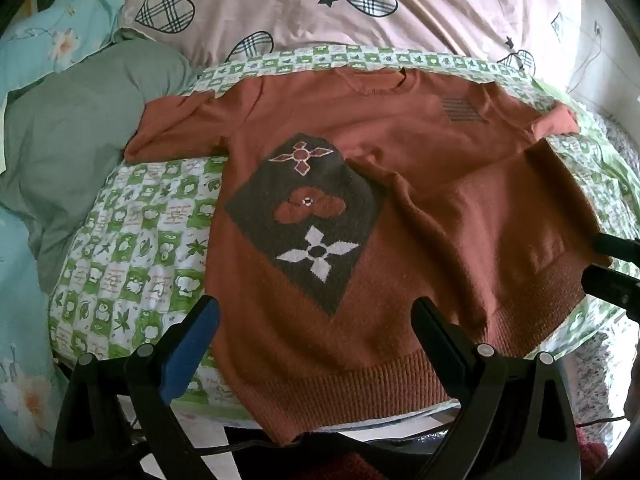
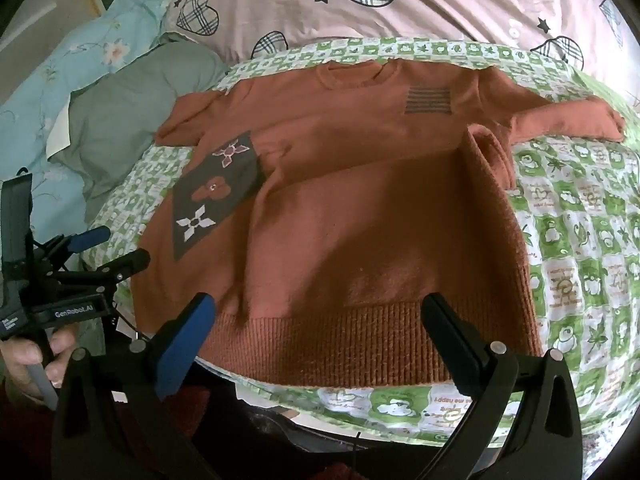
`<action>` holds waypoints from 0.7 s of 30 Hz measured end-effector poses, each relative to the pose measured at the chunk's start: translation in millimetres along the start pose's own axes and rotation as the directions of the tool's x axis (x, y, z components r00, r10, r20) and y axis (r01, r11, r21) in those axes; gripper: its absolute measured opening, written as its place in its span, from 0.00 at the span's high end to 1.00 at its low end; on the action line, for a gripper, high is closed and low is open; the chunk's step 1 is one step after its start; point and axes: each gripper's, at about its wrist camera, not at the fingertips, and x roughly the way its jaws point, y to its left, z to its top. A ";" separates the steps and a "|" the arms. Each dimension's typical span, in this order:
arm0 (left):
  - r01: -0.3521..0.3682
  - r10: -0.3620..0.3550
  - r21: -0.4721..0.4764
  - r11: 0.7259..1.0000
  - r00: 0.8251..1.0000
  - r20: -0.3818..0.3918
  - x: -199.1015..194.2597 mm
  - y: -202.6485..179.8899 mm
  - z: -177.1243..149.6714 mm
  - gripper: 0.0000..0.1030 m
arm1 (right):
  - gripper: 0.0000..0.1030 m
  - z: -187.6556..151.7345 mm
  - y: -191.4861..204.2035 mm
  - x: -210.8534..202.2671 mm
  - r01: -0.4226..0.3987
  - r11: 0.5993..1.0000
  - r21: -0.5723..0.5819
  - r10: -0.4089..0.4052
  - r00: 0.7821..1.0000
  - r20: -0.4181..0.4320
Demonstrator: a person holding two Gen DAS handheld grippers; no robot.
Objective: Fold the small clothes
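Note:
A small rust-orange knit sweater (image 1: 420, 184) (image 2: 360, 208) lies spread front-up on a green-and-white checked sheet (image 1: 132, 248) (image 2: 580, 240). It has a dark diamond patch with flower motifs (image 1: 312, 216) (image 2: 212, 196), and its ribbed hem lies nearest me. Both sleeves stretch outwards at the top. My left gripper (image 1: 316, 320) hovers wide open over the hem's left part, nothing between its fingers. My right gripper (image 2: 320, 320) is wide open above the middle of the hem, also empty. In the right wrist view the left gripper (image 2: 108, 248) shows at the left, held by a hand (image 2: 36, 360).
A pink duvet with plaid hearts (image 1: 320, 4) (image 2: 400, 0) lies behind the sweater. A grey-green pillow (image 1: 80, 128) (image 2: 132, 108) and a light-blue floral pillow (image 1: 48, 32) (image 2: 72, 72) sit at the left. The bed's near edge runs just below the hem.

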 end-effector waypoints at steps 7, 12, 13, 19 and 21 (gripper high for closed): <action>0.009 -0.009 0.003 1.000 1.000 -0.002 7.1 4.5 6.5 0.06 | 0.01 1.7 -5.7 -2.5 -0.006 1.000 -0.001 0.006 1.000 0.008; 0.014 -0.014 0.003 1.000 1.000 -0.007 4.8 5.7 8.0 0.06 | 0.01 2.2 -2.7 -7.0 0.000 1.000 0.001 0.000 1.000 0.010; 0.014 -0.014 0.002 1.000 1.000 -0.006 5.2 5.5 8.2 0.06 | 0.01 2.8 -1.9 -6.9 -0.001 1.000 0.001 0.001 1.000 0.009; 0.017 -0.017 0.002 1.000 1.000 -0.004 9.7 6.1 10.2 0.06 | 0.01 2.5 -1.8 -7.8 -0.010 1.000 -0.001 0.011 1.000 0.023; 0.019 -0.019 0.004 1.000 1.000 -0.001 12.2 7.0 10.8 0.06 | 0.01 2.7 -1.0 -9.1 -0.011 1.000 -0.006 0.011 0.999 0.037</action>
